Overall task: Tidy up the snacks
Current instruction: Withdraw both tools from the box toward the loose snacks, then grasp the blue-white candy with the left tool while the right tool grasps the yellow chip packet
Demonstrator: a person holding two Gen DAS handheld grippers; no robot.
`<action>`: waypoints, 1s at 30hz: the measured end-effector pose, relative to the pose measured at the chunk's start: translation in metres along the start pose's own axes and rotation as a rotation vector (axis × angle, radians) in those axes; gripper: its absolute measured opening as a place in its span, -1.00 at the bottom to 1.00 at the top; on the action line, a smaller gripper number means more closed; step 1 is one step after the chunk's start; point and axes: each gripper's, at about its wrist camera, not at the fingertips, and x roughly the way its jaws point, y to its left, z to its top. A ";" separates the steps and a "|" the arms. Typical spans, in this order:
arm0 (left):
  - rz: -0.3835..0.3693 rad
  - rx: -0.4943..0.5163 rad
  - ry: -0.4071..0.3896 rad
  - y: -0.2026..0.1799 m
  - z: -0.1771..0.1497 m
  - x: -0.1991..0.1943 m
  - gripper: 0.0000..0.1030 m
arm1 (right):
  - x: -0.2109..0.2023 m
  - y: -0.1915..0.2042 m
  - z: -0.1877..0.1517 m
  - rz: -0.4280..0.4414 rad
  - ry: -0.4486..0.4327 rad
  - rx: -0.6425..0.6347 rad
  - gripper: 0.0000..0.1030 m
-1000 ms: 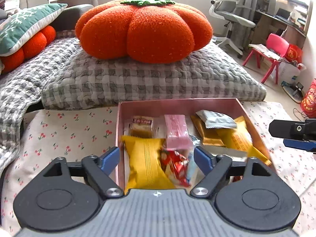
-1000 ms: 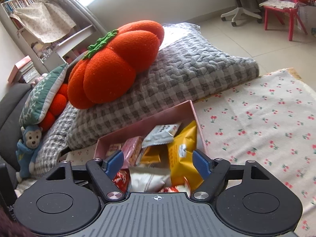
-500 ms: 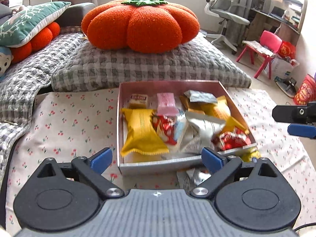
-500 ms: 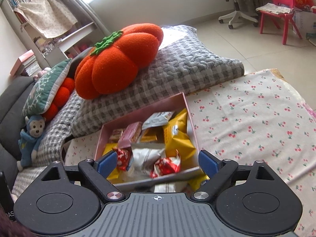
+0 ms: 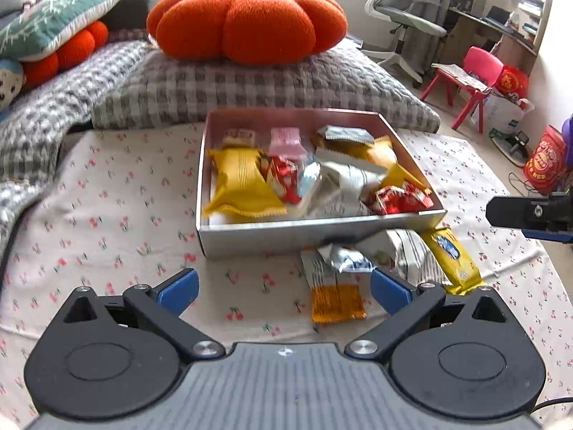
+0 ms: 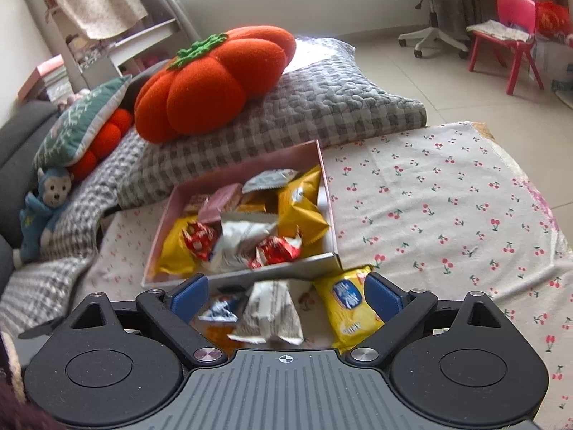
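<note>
The snacks are split: most sit heaped in the box (image 5: 322,229), while a few lie on the cloth (image 5: 107,215) just in front of its near wall. Those loose ones are an orange pack (image 5: 336,301), a small silver pack (image 5: 343,259), a striped pack (image 6: 268,313) and a yellow pack (image 6: 349,304) by the box's near right corner.

My left gripper (image 5: 283,288) hangs spread and empty in front of the box, the orange pack just inside its right finger. My right gripper (image 6: 284,294) is spread too, empty, with the striped pack between its fingers and the yellow pack against the right one.

I think the risk is closing on two packs at once, since they overlap. The slick wrappers could also squirt out of a pinch. The box is piled high, so dropping more on top may spill the red packs (image 5: 397,197) over its near wall.
</note>
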 end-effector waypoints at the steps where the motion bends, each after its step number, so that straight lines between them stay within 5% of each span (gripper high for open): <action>1: -0.003 -0.013 0.009 0.001 -0.002 0.001 0.98 | -0.001 -0.001 -0.004 -0.011 -0.003 -0.012 0.85; 15: 0.015 0.023 -0.106 -0.021 -0.025 0.012 0.88 | 0.010 -0.047 -0.018 -0.117 0.026 0.065 0.85; 30: -0.052 -0.081 -0.084 -0.025 -0.007 0.035 0.12 | 0.036 -0.061 -0.017 -0.172 0.093 0.125 0.85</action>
